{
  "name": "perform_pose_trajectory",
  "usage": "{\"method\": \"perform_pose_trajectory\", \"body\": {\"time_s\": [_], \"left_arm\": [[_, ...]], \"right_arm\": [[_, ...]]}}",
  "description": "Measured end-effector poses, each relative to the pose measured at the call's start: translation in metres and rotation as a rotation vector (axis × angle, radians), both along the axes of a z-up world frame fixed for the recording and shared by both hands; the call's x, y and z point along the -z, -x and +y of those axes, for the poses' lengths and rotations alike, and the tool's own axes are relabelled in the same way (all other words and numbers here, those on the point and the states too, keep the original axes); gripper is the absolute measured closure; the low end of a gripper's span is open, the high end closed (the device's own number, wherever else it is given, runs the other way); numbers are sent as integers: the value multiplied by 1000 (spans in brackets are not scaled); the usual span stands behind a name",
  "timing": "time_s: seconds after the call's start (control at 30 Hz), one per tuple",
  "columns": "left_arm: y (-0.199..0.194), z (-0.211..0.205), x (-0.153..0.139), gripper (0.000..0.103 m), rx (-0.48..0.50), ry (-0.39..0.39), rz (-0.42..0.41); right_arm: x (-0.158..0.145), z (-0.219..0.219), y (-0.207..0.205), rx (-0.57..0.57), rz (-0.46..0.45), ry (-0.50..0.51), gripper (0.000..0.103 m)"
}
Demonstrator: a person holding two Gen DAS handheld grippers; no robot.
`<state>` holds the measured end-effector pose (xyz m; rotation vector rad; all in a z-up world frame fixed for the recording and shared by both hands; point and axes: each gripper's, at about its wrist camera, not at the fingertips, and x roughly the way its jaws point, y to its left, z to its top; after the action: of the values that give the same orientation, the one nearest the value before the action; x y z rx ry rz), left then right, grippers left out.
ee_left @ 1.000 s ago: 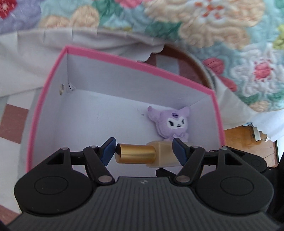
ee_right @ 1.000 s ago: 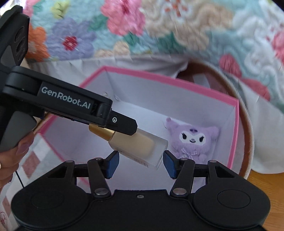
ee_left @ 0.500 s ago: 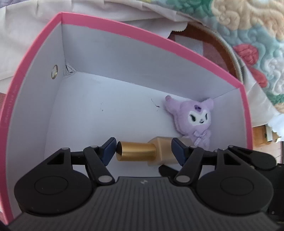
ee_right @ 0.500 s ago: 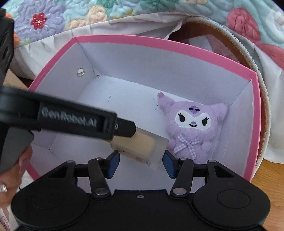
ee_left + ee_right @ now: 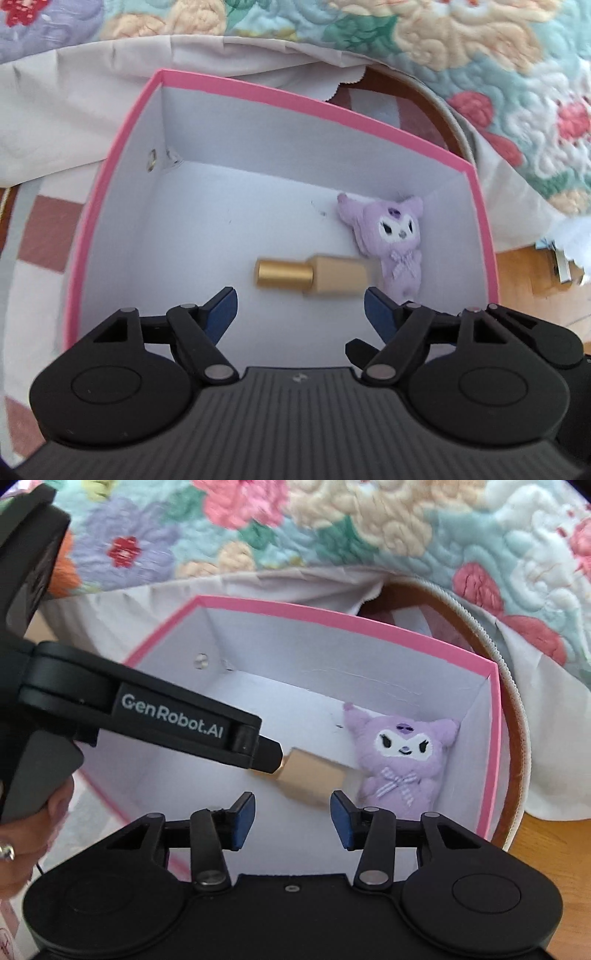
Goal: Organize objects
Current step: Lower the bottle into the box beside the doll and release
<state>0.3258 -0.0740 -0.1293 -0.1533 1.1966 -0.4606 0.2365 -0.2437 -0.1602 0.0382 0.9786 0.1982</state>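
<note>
Looking down the left gripper [image 5: 300,303], you see its fingers [image 5: 221,308] spreading apart with nothing touching them; the bottle [image 5: 312,274] lies just beyond the tips, apart from both pads. It rests on its side on the white floor of the pink-rimmed box [image 5: 317,101], gold cap toward the left of the frame, beige body toward the right, its outline blurred. The base end sits just beside the purple plush toy [image 5: 391,234], which lies in the box's far right corner, in the right middle of the frame.

In the right wrist view, your right gripper [image 5: 292,815] hangs above the near part of the box [image 5: 495,746], its fingers [image 5: 243,819] drawing together with nothing between them and nothing held. The bottle [image 5: 314,775] shows only as a blurred beige block in the centre of that frame, below the black arm of the left gripper [image 5: 271,755] that crosses in from the left. The plush toy [image 5: 402,760] faces up at centre right. Your hand [image 5: 26,849], wearing a ring, grips the left handle at the lower left edge.

A flowered quilt [image 5: 461,44] fills the top of both views, with pale cloth [image 5: 74,103] under it around the box.
</note>
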Motion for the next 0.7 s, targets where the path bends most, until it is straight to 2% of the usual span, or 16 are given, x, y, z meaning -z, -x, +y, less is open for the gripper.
{"method": "perform_pose_trajectory", "body": {"time_s": [0.13, 0.23, 0.4, 0.57, 0.7], "left_arm": [[11, 15, -20, 28, 9, -27, 3], [19, 23, -43, 28, 9, -35, -7], [43, 45, -88, 26, 12, -46, -43], [72, 56, -129, 23, 41, -95, -61], [97, 64, -153, 22, 70, -86, -60]], "right_arm": [[-11, -2, 15, 8, -3, -23, 49], [-30, 0, 22, 15, -30, -31, 46], [-73, 6, 42, 13, -57, -11, 43], [-115, 19, 65, -30, -72, 7, 34], [-139, 24, 90, -68, -80, 3, 31]]}}
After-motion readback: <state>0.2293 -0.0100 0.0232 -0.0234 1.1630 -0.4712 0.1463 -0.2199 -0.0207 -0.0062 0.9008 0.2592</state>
